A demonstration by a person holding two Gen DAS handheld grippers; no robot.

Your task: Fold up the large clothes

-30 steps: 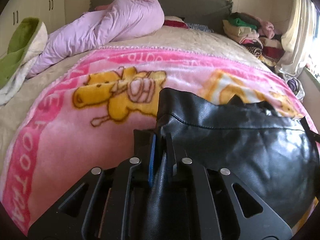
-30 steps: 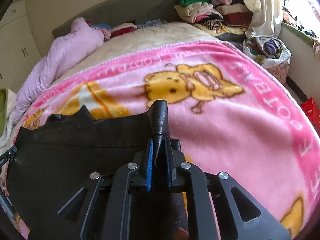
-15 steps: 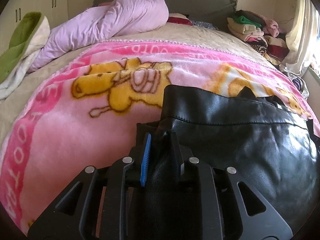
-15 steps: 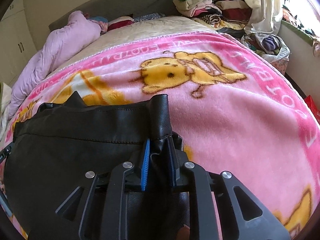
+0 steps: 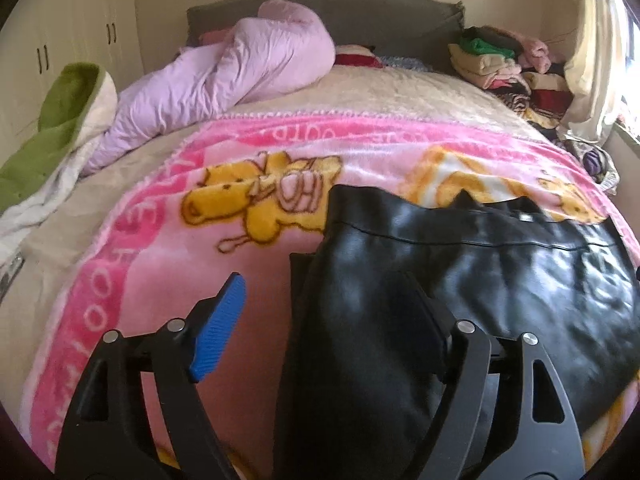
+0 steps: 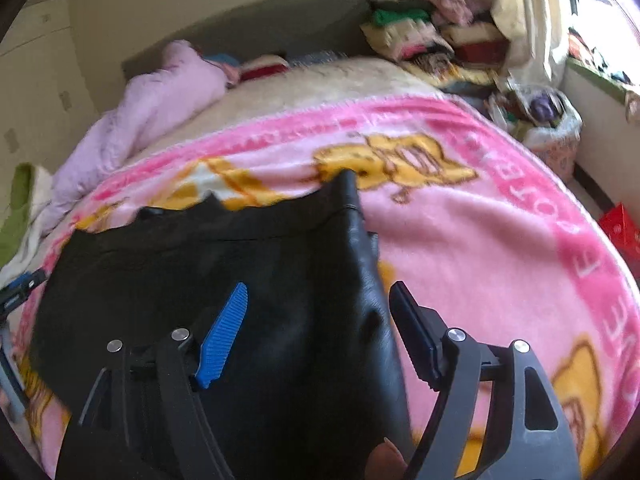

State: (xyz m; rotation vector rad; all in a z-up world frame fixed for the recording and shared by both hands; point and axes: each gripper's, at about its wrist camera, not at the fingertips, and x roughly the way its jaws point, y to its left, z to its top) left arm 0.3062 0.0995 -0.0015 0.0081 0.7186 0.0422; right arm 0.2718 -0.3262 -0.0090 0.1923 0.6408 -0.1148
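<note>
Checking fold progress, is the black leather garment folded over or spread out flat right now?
Folded over: the black leather garment shows a doubled top edge with a layer beneath on the pink blanket.

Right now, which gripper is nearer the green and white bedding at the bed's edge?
Left. The left gripper is over the black garment's end nearer that bedding; the right gripper is over its opposite end.

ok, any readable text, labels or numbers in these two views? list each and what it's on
"FOOT...", white letters on the pink blanket's left border; the rest cannot be read.
Upside-down white letters on the blanket's far border: blurred, not readable.
Large white letters on the blanket's right border: partly visible and blurred, no whole word readable.
Black leather garment: no text visible.
No numbers or brand labels visible.
</note>
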